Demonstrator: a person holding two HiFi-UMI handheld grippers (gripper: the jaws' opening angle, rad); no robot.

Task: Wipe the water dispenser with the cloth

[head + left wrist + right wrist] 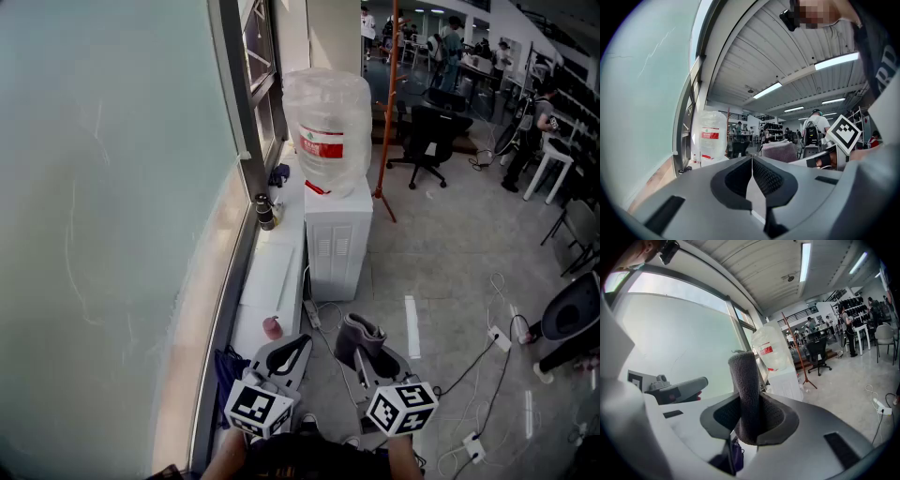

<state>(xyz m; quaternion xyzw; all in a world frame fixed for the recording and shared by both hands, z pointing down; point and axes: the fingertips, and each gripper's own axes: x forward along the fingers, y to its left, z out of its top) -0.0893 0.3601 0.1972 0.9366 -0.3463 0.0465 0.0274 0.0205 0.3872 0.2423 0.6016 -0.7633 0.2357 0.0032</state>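
The white box-shaped water dispenser (337,246) stands upright on the floor, just beside the low white window ledge (272,272), with a slotted vent panel on the face turned toward the head view. On top of it sits an upturned clear plastic water bottle (327,127) with a red-and-white label, covered in thin clear film. The dark grey plush cloth (745,380) is rolled into a thick column and stands nearly upright. Its lower part is pinched between the jaws of the right gripper (751,411) and its rounded top sticks up above them. The cloth is well apart from the dispenser, not touching it.
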